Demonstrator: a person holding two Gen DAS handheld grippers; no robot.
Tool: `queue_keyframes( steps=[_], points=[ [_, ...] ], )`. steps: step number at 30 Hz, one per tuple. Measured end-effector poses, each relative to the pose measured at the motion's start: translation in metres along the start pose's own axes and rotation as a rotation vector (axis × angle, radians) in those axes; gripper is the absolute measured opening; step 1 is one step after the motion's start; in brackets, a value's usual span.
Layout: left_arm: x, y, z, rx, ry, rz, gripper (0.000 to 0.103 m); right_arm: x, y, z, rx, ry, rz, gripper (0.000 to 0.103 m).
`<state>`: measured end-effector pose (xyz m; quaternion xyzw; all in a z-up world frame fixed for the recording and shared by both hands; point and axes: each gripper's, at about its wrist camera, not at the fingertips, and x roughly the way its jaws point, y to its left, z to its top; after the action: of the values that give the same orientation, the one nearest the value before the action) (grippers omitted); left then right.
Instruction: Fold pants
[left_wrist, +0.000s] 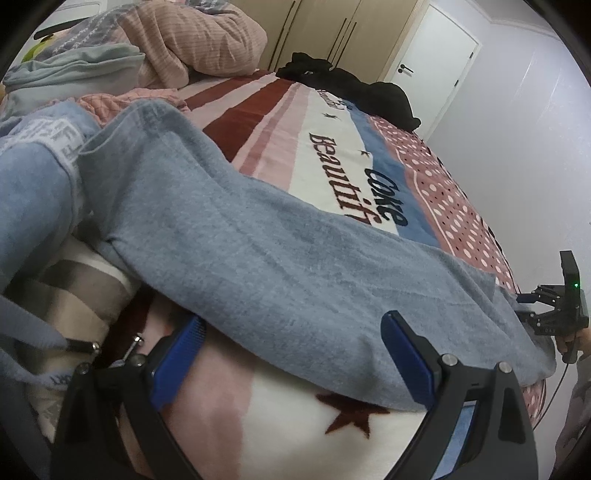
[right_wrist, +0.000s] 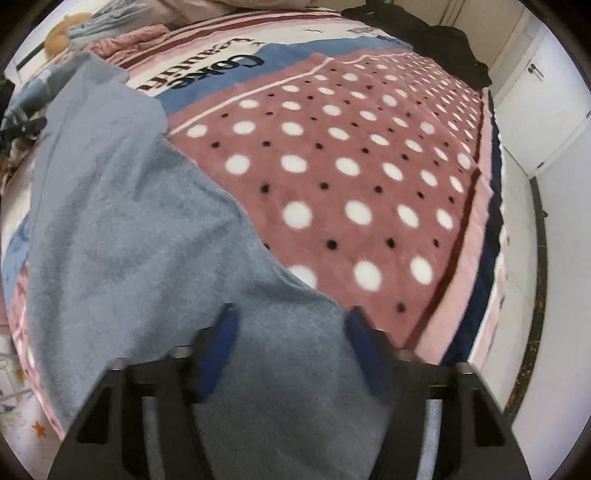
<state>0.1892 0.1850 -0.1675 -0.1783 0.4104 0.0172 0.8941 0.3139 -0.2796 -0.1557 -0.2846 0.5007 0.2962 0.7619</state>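
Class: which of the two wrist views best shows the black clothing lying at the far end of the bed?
The left wrist view: the black clothing lies sharp and nearly whole on the blanket. The right wrist view shows it only at the top edge, cropped and blurred.

The grey-blue pants (left_wrist: 280, 258) are soft, matt, nappy fleece cloth lying on a plush, fuzzy printed blanket (right_wrist: 351, 177), while the left tongs (left_wrist: 295, 354) show matt black plastic with ribbed blue pads (left_wrist: 406, 358).

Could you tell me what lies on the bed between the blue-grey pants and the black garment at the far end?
Only bare blanket, striped and lettered, separates the pants from the black garment; the left wrist view shows it.
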Motion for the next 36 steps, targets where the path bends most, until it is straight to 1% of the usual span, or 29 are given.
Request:
queue_keyframes(
  steps=[2,3,6,7,8,9,10,11,13,14,15,16,17,19,21,23,26,29,30,32,33,34,36],
  points=[
    [0.001,0.002,0.001,-0.007,0.000,0.008,0.094,-0.003,0.008,0.001,-0.044,-0.008,-0.033,0.018],
    [0.002,0.003,0.001,-0.011,0.001,0.010,0.094,-0.002,0.011,0.002,-0.061,0.001,-0.032,0.015],
    [0.003,0.005,0.002,-0.019,0.003,0.006,0.094,0.000,0.014,0.006,-0.083,0.017,-0.044,0.015],
    [0.003,0.005,0.002,-0.018,0.002,0.005,0.094,0.000,0.014,0.007,-0.085,0.019,-0.047,0.023],
    [0.003,0.005,0.002,-0.018,0.003,0.004,0.094,0.000,0.013,0.011,-0.084,0.016,-0.052,0.045],
    [0.003,0.004,0.002,-0.018,0.003,0.003,0.094,0.000,0.011,0.013,-0.080,0.020,-0.056,0.056],
    [0.003,0.004,0.002,-0.019,0.002,0.003,0.094,0.001,0.010,0.016,-0.079,0.021,-0.051,0.063],
    [0.003,0.004,0.002,-0.019,0.002,0.003,0.094,0.002,0.008,0.019,-0.083,0.021,-0.031,0.061],
    [0.003,0.005,0.002,-0.020,0.003,0.006,0.094,0.008,0.006,0.024,-0.084,0.050,0.022,0.059],
    [0.003,0.005,0.003,-0.023,0.003,0.007,0.094,0.012,0.005,0.025,-0.077,0.077,0.063,0.049],
    [0.002,0.006,0.003,-0.024,0.003,0.007,0.094,0.015,0.006,0.026,-0.074,0.105,0.091,0.045],
    [0.002,0.007,0.003,-0.025,0.002,0.005,0.094,0.015,0.011,0.026,-0.091,0.113,0.099,0.036],
    [0.002,0.008,0.003,-0.026,0.002,0.005,0.094,0.013,0.016,0.025,-0.122,0.115,0.092,0.024],
    [0.002,0.009,0.003,-0.029,0.002,0.004,0.094,0.010,0.026,0.023,-0.152,0.107,0.085,0.010],
    [0.002,0.010,0.003,-0.030,0.001,0.002,0.094,0.006,0.038,0.019,-0.185,0.075,0.014,0.008],
    [0.002,0.010,0.003,-0.028,0.000,0.005,0.094,0.001,0.043,0.016,-0.187,0.039,-0.039,0.006],
    [0.001,0.010,0.003,-0.031,-0.002,0.005,0.094,-0.006,0.037,0.019,-0.136,-0.019,-0.122,0.003],
    [0.001,0.011,0.003,-0.031,-0.005,0.006,0.094,-0.006,0.027,0.027,-0.116,-0.027,-0.176,0.002],
    [0.002,0.012,0.003,-0.032,-0.005,0.011,0.094,-0.004,0.023,0.030,-0.110,-0.032,-0.205,0.002],
    [0.003,0.013,0.003,-0.034,-0.003,0.016,0.094,0.001,0.016,0.035,-0.077,-0.028,-0.210,0.002],
    [0.005,0.013,0.003,-0.035,-0.002,0.018,0.094,0.004,0.012,0.037,-0.062,-0.024,-0.199,0.002],
    [0.007,0.014,0.004,-0.038,0.003,0.019,0.094,0.007,0.010,0.038,-0.050,-0.011,-0.184,0.003],
    [0.011,0.016,0.005,-0.043,0.013,0.016,0.094,0.011,0.008,0.038,-0.026,-0.003,-0.180,0.007]
  ],
)
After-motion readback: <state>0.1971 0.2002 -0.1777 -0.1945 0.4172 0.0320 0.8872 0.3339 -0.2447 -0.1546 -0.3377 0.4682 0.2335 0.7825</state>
